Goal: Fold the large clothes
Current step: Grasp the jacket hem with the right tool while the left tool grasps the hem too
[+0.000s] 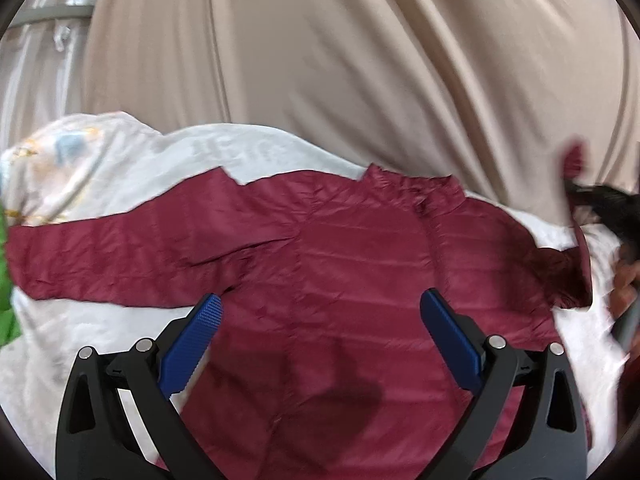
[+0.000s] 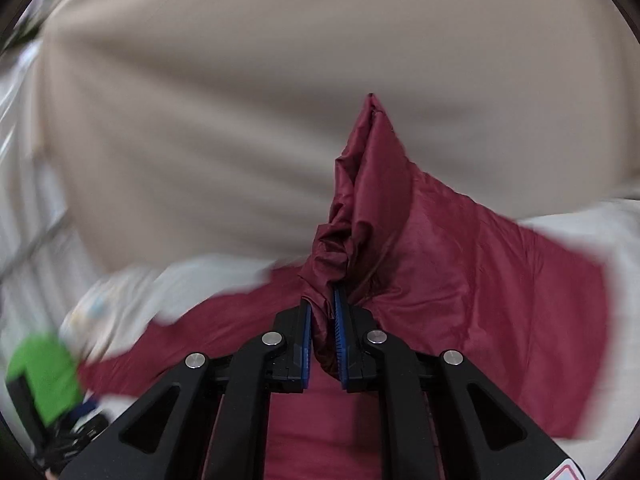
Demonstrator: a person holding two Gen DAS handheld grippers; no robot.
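A dark red puffer jacket (image 1: 352, 264) lies spread front up on a white sheet (image 1: 88, 332), its left sleeve stretched out to the left. My left gripper (image 1: 320, 312) is open and empty, hovering over the jacket's lower body. My right gripper (image 2: 323, 312) is shut on the jacket's right sleeve (image 2: 368, 184) and holds it lifted, the cuff standing up above the fingers. In the left wrist view the lifted sleeve (image 1: 576, 160) and the dark right gripper show blurred at the far right.
A beige curtain (image 1: 360, 60) hangs close behind the bed. A patterned white cloth (image 1: 64, 156) lies at the back left. Something green (image 2: 44, 376) sits at the left edge, with dark items below it.
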